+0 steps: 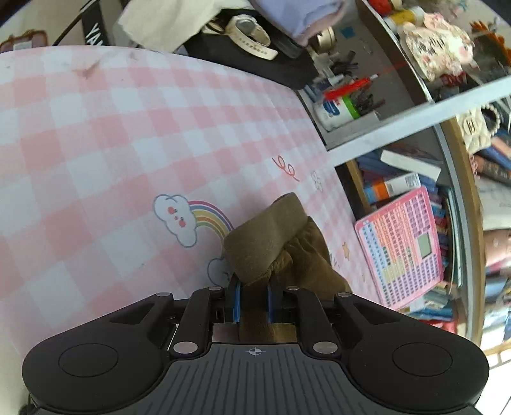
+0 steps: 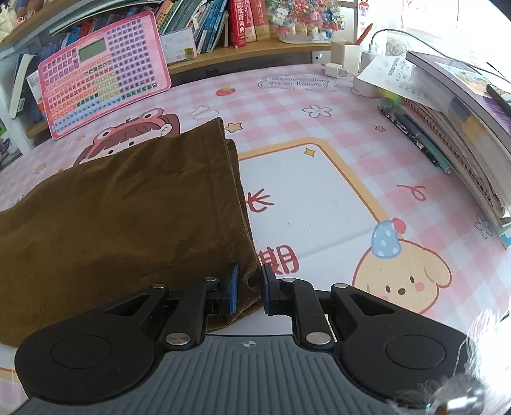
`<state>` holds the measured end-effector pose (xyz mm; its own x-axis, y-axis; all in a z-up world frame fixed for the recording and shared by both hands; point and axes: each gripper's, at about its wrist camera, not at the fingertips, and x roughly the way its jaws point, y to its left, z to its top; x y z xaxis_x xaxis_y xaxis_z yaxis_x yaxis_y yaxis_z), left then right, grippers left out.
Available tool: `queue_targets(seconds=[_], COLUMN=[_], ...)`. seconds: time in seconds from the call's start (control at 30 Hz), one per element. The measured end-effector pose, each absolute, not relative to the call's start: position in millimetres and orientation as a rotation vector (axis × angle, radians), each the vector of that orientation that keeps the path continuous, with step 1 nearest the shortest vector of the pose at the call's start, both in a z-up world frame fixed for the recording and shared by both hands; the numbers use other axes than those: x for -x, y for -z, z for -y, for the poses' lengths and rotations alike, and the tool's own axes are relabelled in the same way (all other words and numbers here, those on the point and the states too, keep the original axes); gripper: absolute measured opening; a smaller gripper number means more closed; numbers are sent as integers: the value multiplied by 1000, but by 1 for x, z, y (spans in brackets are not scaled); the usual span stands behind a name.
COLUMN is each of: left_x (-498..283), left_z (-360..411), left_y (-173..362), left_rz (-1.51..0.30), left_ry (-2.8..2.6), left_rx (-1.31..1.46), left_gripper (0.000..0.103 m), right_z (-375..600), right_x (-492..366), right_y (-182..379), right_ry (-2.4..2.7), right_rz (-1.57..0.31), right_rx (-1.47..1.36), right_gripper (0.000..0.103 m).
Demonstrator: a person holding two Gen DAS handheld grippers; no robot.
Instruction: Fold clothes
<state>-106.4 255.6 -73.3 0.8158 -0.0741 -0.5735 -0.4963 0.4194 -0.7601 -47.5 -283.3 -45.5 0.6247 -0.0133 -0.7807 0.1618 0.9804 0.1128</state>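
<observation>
Pink checked desk mat [image 2: 319,105], bookshelf [image 2: 242,57] behind. Left gripper [image 1: 254,300] and right gripper [image 2: 249,290], angled down, each clenched on the brown garment [image 2: 127,207] lying on the mat.

Legible text, right wrist view: at twelve o'clock, a red book spine [image 2: 238,22] on the shelf carries the characters 成语词典; a second red spine [image 2: 260,19] beside it bears characters too small to read. On the pink checked desk mat [image 2: 319,198], a red character 期 [image 2: 281,263] stands at centre, and faint outlined lettering [image 2: 295,81] near one o'clock seems to begin "Every day". Left wrist view: a black strip [image 1: 95,33] at eleven o'clock shows white letters "YA", cut off.
</observation>
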Motion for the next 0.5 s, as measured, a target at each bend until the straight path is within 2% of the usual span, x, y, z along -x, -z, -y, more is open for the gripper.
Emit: queue_targets(seconds=[0.07,0.23,0.37,0.4,0.47,0.5], left_x=[109,101,103,103,104,104], left_z=[-254,-262,-261,-261,-260,-260], left_y=[67,73,74,74,76,77], left_rz=[-561,-625,-626,-630,-638,-641], left_ry=[-261,-260,-254,-254,-250,-247], left_rx=[1097,1060,1059,1057,1054,1049], left_gripper=[13,15,21,21,28,30], right_z=[282,278,279,278,275,274], right_x=[45,46,49,50,54,56], right_y=[45,46,42,40,34,30], right_ry=[102,106,121,127,129,128], right_rz=[-895,-883,-864,-853,-822,-807], right_rx=[-180,-163,-182,-187,-189,-189], right_gripper=[14,14,16,20,35,35])
